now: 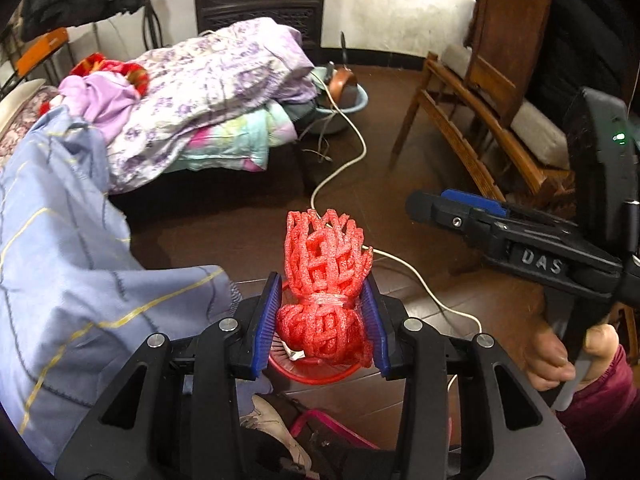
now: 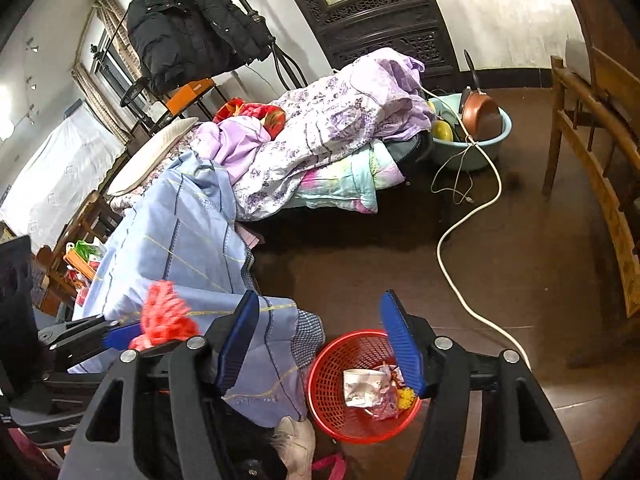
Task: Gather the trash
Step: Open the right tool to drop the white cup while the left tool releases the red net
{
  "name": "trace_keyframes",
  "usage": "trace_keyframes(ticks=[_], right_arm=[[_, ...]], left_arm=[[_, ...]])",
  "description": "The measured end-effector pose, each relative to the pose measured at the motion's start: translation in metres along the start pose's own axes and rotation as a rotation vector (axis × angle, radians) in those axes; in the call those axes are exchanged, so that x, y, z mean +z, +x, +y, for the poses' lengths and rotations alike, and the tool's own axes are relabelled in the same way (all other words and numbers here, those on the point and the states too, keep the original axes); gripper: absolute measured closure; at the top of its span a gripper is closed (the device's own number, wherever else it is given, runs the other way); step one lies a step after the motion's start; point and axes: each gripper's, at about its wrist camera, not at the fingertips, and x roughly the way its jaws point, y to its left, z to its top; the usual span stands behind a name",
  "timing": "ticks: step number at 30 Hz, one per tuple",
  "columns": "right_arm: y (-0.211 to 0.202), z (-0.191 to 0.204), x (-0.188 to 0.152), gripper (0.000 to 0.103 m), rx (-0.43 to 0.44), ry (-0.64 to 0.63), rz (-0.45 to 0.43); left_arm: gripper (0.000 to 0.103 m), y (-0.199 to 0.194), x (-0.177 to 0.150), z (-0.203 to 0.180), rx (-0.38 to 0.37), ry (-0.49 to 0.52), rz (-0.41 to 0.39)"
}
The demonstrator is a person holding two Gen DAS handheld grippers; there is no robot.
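Note:
In the left wrist view my left gripper (image 1: 322, 280) is shut on a red foam fruit net (image 1: 324, 280), tied at its middle and squeezed between the blue pads. Just under it shows the rim of a red mesh basket (image 1: 316, 378). The right wrist view shows that basket (image 2: 332, 364) on the brown floor, holding crumpled white paper (image 2: 362, 386) and wrappers. My right gripper (image 2: 320, 340) hangs open above it with nothing between its fingers. The left gripper (image 2: 116, 332) with the net (image 2: 164, 316) is at the left edge there. A hand holds the right gripper (image 1: 436, 206) at the right.
A bed draped with a blue sheet (image 2: 180, 240) and purple quilts (image 2: 328, 128) stands left of the basket. A white cable (image 2: 468, 220) snakes across the floor. A wooden chair (image 1: 480, 128) is at the right, a basin with a pan (image 2: 476, 128) behind. A shoe (image 2: 296, 440) lies beside the basket.

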Motion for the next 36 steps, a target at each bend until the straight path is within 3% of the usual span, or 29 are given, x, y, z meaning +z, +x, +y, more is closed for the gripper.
trace_keyframes(ticks=[3,7,12,23,36], right_arm=[[-0.001,-0.003,0.000,0.040,-0.002,0.008,0.003],[-0.001,-0.009,0.000,0.040,-0.001,0.030,0.007],[-0.006,-0.006,0.001,0.040,-0.002,0.018,-0.006],[-0.023,0.028,0.008,0.039,0.029,-0.054,-0.041],[-0.079,0.123,0.008,0.026,0.089,-0.270,-0.152]], left_arm=[[0.062,0.015,0.001,-0.002,-0.005,0.008,0.021],[0.036,0.033,-0.005,-0.003,0.034,0.019,0.041],[0.034,0.030,-0.006,0.004,0.028,-0.009,0.041],[0.029,-0.030,-0.012,0.032,0.096,-0.097,-0.079],[0.023,-0.133,-0.042,0.033,0.227,-0.126,-0.285]])
